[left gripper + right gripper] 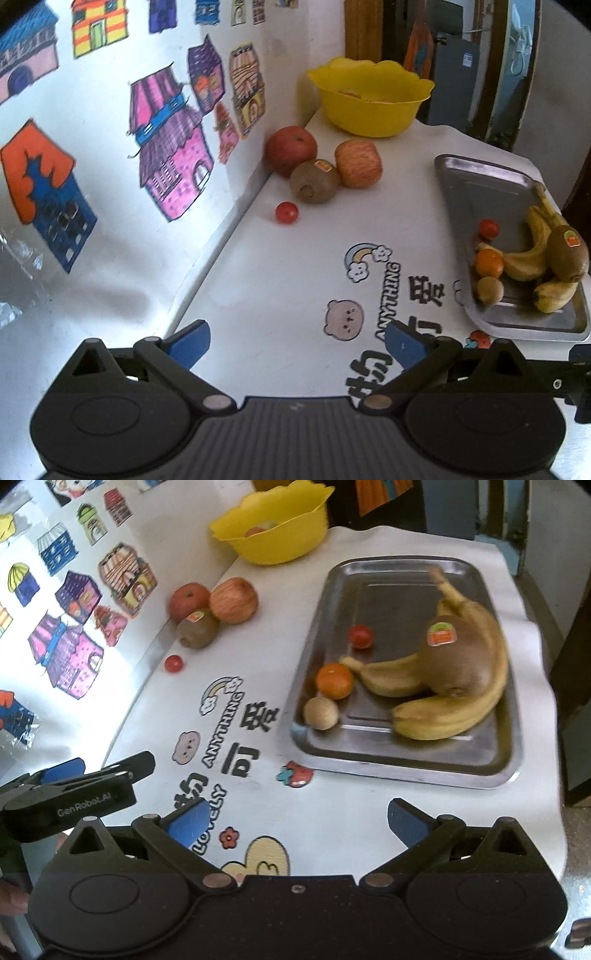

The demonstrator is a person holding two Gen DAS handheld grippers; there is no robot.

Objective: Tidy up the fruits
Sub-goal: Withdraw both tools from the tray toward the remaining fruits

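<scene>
A steel tray (491, 760) (476, 173) holds bananas (454, 709) (532, 258), a large kiwi (458, 661) (567, 254), an orange (334, 680) (488, 263), a cherry tomato (360, 636) (488, 229) and a small brown fruit (320, 712) (489, 290). By the wall lie two apples (291, 149) (359, 163) (233, 600), a kiwi (314, 181) (197, 628) and a cherry tomato (286, 212) (173, 663). My right gripper (295, 821) is open and empty, near the tray's front edge. My left gripper (295, 343) is open, empty, above the white table.
A yellow bowl (369, 98) (275, 530) with fruit inside stands at the table's far end. A wall with house drawings (166, 147) runs along the left. The table's right edge (554, 812) drops off beside the tray. The left gripper's body (74, 794) shows in the right wrist view.
</scene>
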